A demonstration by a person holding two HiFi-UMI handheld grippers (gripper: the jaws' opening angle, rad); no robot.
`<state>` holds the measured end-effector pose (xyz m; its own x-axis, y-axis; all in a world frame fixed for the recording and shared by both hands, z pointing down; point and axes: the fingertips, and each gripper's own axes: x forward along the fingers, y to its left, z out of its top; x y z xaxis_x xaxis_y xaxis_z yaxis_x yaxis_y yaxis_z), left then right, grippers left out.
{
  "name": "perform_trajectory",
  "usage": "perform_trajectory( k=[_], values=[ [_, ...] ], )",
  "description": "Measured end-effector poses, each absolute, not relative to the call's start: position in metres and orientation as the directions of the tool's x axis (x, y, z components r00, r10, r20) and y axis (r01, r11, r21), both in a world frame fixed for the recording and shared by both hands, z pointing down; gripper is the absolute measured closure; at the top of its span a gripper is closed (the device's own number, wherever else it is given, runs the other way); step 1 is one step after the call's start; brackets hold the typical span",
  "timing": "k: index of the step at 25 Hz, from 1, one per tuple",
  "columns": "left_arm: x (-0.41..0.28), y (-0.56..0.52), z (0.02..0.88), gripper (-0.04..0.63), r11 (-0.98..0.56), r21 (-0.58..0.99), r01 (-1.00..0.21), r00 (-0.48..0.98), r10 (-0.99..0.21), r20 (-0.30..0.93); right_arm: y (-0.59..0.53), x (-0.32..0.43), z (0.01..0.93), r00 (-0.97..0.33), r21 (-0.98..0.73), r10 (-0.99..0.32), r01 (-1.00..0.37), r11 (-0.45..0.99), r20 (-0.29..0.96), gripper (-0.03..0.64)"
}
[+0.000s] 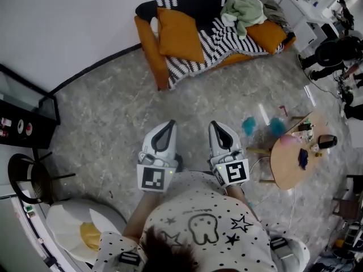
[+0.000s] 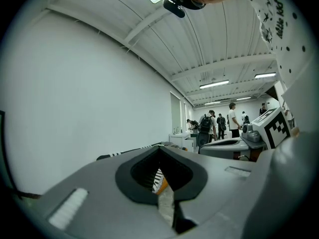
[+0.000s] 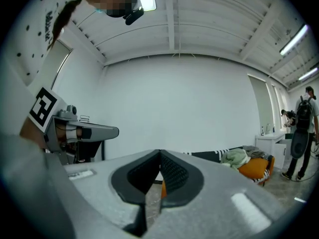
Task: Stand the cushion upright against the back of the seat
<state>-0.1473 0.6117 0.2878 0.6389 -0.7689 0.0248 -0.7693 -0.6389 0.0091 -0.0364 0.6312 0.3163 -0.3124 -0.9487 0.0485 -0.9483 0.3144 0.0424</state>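
1. Left gripper [image 1: 168,124] and right gripper [image 1: 216,126]: both jaw pairs are closed and empty. They are held level, side by side, aimed at the sofa [image 1: 148,47].
2. Orange cushion [image 1: 180,35]: at the sofa's left end, beside the striped blanket [image 1: 227,41], well apart from both grippers. Its tilt cannot be told.
3. Judgement: approach stage. The jaws must open before any grasp.

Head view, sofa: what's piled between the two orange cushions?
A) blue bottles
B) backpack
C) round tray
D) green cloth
D: a crumpled green cloth sits on the striped blanket, between the left cushion and the right cushion.
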Motion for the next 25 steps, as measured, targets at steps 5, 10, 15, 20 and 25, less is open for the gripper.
perform_trajectory(
  k=[5,10,15,20,25],
  values=[
    [-0.156,0.575,0.291,0.595,-0.637,0.017,-0.771,0.637,-0.77,0.033,0.593,-0.046,0.317,-0.312,0.06,-0.948,-0.947,0.316,0.06,0.621],
    [-0.161,0.552,0.295,0.595,-0.648,0.025,-0.761,0.649,-0.76,0.037,0.572,-0.051,0.327,-0.297,0.043,-0.952,-0.953,0.301,0.078,0.621],
    [-0.165,0.538,0.297,0.595,-0.662,0.037,-0.749,0.663,-0.748,0.042,0.56,-0.054,0.33,-0.266,0.053,-0.959,-0.961,0.272,0.093,0.621],
    [-0.161,0.532,0.3,0.594,-0.667,0.047,-0.744,0.669,-0.742,0.047,0.555,-0.044,0.335,-0.232,0.049,-0.966,-0.97,0.239,0.112,0.621],
    [-0.156,0.523,0.302,0.595,-0.655,0.053,-0.753,0.658,-0.752,0.052,0.545,-0.033,0.338,-0.224,0.036,-0.968,-0.973,0.229,0.114,0.621]
  ],
)
